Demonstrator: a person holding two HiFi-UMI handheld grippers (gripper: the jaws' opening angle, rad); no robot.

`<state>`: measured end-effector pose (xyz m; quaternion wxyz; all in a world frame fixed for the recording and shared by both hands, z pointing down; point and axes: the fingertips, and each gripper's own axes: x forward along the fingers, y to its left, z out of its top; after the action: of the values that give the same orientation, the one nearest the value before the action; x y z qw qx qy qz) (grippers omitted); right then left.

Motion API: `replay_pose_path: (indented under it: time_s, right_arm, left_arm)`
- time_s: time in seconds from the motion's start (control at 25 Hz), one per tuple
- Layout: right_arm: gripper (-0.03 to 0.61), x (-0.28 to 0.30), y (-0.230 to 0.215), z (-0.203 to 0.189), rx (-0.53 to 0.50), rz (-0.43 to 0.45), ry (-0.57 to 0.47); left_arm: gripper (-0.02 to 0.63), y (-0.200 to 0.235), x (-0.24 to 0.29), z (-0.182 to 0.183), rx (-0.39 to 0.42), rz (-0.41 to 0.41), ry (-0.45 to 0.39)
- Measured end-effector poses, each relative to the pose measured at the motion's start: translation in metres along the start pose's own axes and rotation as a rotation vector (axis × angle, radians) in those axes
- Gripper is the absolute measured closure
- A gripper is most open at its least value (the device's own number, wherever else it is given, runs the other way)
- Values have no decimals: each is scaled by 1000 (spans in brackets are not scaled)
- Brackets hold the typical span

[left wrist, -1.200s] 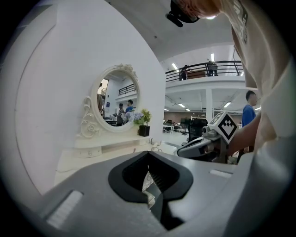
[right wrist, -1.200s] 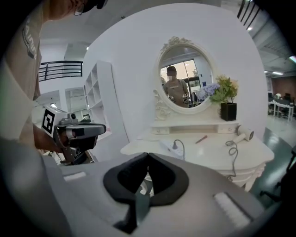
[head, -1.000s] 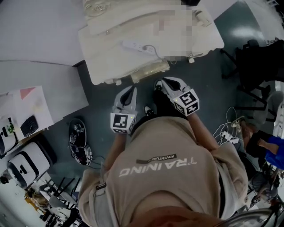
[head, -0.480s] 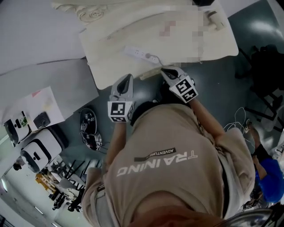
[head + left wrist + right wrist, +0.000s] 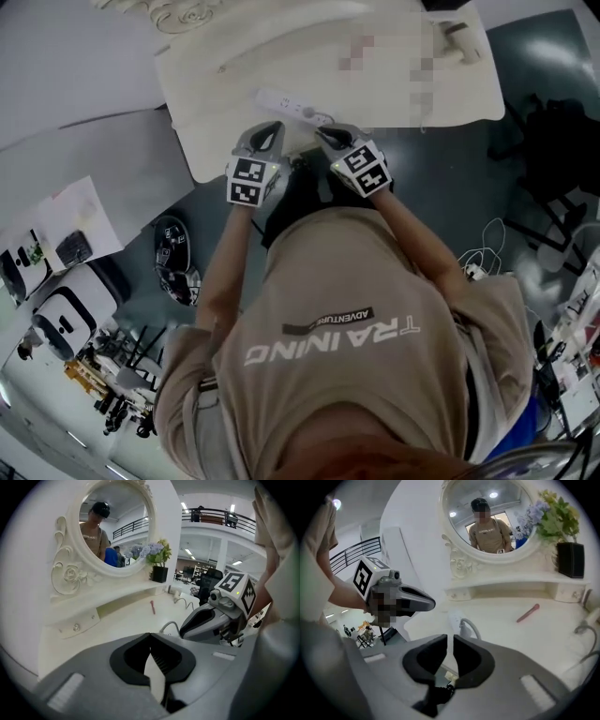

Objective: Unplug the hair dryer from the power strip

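Observation:
A white power strip [image 5: 284,100] lies near the front edge of the white dressing table [image 5: 216,66]. A plug with a grey cord [image 5: 469,626] sits in its near end. The hair dryer [image 5: 458,38] rests at the table's far right. My left gripper [image 5: 269,131] hovers just in front of the strip, its jaws shut with nothing in them. My right gripper [image 5: 325,137] is beside it, close to the plug [image 5: 323,118]. Its jaws have just been opening and stand a narrow slit apart with nothing between them. Each gripper view shows the other gripper alongside.
An oval mirror [image 5: 487,517] and a potted plant [image 5: 570,559] stand at the table's back. A pink stick [image 5: 528,612] lies on the tabletop. Grey tables [image 5: 84,178] and floor clutter are to the left, with cables [image 5: 483,253] on the floor at right.
Both grippers moved forward and down from in front of the person's body to the table's front edge, close to the power strip. The head view has shifted a little.

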<state>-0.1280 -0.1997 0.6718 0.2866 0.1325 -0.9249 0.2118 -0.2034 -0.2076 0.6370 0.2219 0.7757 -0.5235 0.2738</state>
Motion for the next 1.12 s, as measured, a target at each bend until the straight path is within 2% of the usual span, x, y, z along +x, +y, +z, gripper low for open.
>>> replay_pose_path:
  time_s: [0.08, 0.2, 0.28, 0.48, 0.6, 0.72, 0.88, 1.12]
  right_arm:
    - [532, 9, -1, 0, 29, -50, 3]
    - [532, 18, -3, 2, 60, -149, 4]
    - [532, 26, -3, 0, 99, -196, 4]
    - [498, 38, -11, -6, 167, -334, 11]
    - [497, 38, -19, -4, 191, -401, -11]
    - [477, 47, -22, -2, 193, -426, -11]
    - [466, 57, -22, 8, 153, -467, -20]
    - [466, 60, -28, 10, 140, -533, -11]
  left_arm:
    - [606, 8, 12, -7, 72, -24, 54]
    - [606, 16, 30, -20, 240, -41, 154]
    - [606, 17, 43, -27, 297, -80, 195]
    - [606, 16, 61, -25, 351, -160, 208]
    - [606, 13, 70, -30, 385, -195, 253]
    - [606, 14, 76, -42, 411, -203, 307]
    - [606, 16, 79, -46, 415, -206, 340]
    - [606, 12, 79, -47, 448, -264, 402]
